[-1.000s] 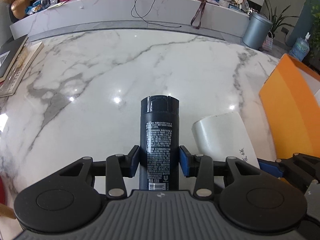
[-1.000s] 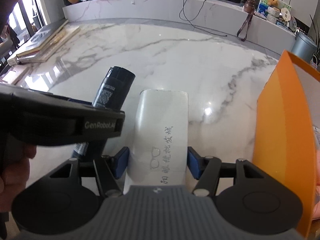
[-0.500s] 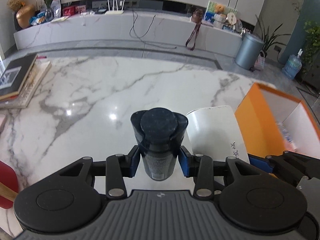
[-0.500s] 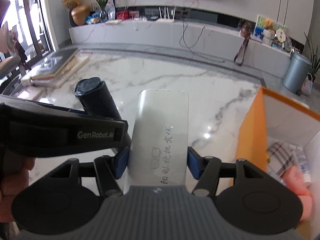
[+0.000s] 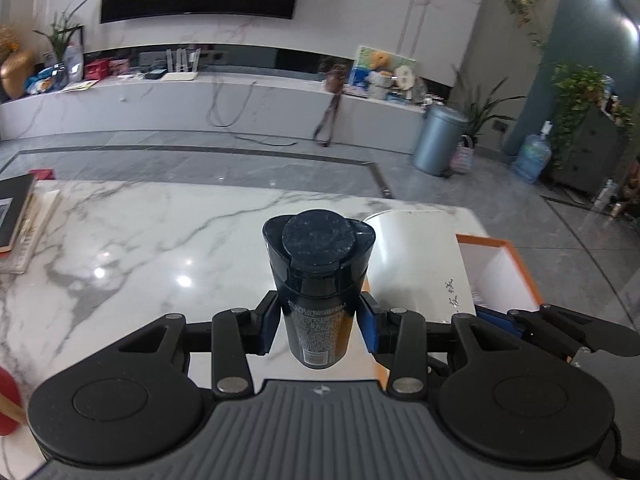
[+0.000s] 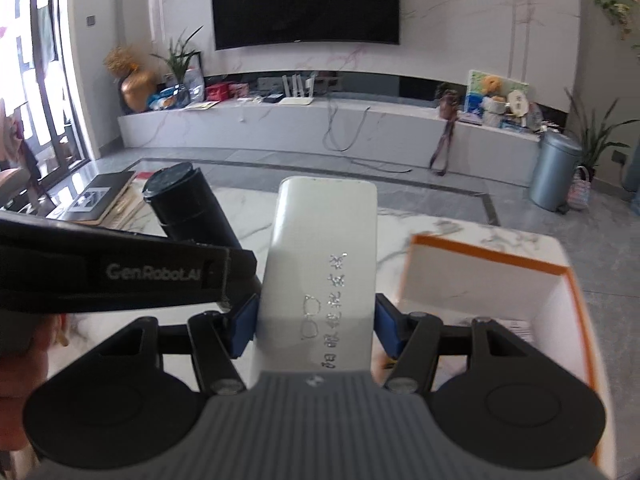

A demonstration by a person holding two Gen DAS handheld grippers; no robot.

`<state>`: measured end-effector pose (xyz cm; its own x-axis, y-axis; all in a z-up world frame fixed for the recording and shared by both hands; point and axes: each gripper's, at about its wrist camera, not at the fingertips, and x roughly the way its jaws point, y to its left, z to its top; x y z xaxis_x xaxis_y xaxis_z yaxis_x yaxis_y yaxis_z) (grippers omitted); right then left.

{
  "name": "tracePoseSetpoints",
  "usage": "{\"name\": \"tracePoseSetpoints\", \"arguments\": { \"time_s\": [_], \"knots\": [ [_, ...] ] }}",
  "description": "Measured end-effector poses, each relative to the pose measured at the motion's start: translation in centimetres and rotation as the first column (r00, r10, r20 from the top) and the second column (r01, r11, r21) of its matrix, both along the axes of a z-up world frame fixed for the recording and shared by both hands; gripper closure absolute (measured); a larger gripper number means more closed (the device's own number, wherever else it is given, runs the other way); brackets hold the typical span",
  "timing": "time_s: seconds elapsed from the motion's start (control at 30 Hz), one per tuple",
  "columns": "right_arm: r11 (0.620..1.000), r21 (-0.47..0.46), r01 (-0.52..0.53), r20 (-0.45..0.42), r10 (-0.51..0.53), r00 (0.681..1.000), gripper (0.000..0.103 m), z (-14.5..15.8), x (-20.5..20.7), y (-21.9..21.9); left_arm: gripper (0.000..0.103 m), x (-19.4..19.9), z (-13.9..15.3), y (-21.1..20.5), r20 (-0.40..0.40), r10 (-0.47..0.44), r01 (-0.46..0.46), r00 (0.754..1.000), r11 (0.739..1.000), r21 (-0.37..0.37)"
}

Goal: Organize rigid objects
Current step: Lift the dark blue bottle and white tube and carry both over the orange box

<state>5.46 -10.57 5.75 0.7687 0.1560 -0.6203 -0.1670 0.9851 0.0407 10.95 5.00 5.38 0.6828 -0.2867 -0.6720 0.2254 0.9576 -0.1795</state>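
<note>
My left gripper [image 5: 318,328] is shut on a dark blue bottle [image 5: 318,276] and holds it raised above the marble table [image 5: 140,248], its cap toward the camera. My right gripper [image 6: 316,326] is shut on a white glasses case [image 6: 324,264] with silver lettering, also lifted. The bottle shows in the right wrist view [image 6: 188,208] left of the case, and the case shows in the left wrist view [image 5: 416,264] right of the bottle. An orange box [image 6: 492,256] with a white inside stands open at the table's right end; it also shows in the left wrist view [image 5: 520,264].
Books [image 5: 20,216] lie stacked at the table's left edge. A red object [image 5: 8,404] sits at the near left. The box holds some printed items [image 6: 516,326]. Beyond the table are grey floor, a low TV bench and a metal bin [image 5: 438,140].
Both grippers have lifted and tilted up with their objects, so the views now show the room and the box's open inside. The bottle has swung from lying flat to cap-forward.
</note>
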Motion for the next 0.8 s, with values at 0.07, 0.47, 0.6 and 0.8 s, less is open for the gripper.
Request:
{"name": "tracePoseSetpoints", "arguments": {
  "time_s": [0.07, 0.47, 0.6, 0.8],
  "knots": [
    [1.0, -0.013, 0.023, 0.004, -0.023, 1.0, 0.042, 0.3, -0.3, -1.5, 0.056, -0.2, 0.5, -1.3, 0.003, -0.022, 0.022, 1.0, 1.0, -0.011],
    [0.986, -0.103, 0.128, -0.053, -0.134, 0.99, 0.042, -0.5, -0.5, -10.9, 0.056, 0.7, 0.3, -10.0, -0.015, -0.183, 0.182, 0.983, 0.982, -0.053],
    [0.982, -0.112, 0.154, -0.096, -0.165, 0.982, 0.042, -1.6, 0.5, -13.4, 0.056, 1.8, -0.8, -12.7, -0.046, -0.227, 0.224, 0.973, 0.973, -0.062],
    [0.981, -0.12, 0.15, -0.15, -0.167, 0.975, 0.042, -3.4, 2.5, -16.0, 0.056, 3.5, -3.5, -15.6, -0.109, -0.279, 0.274, 0.954, 0.96, -0.057]
  ]
}}
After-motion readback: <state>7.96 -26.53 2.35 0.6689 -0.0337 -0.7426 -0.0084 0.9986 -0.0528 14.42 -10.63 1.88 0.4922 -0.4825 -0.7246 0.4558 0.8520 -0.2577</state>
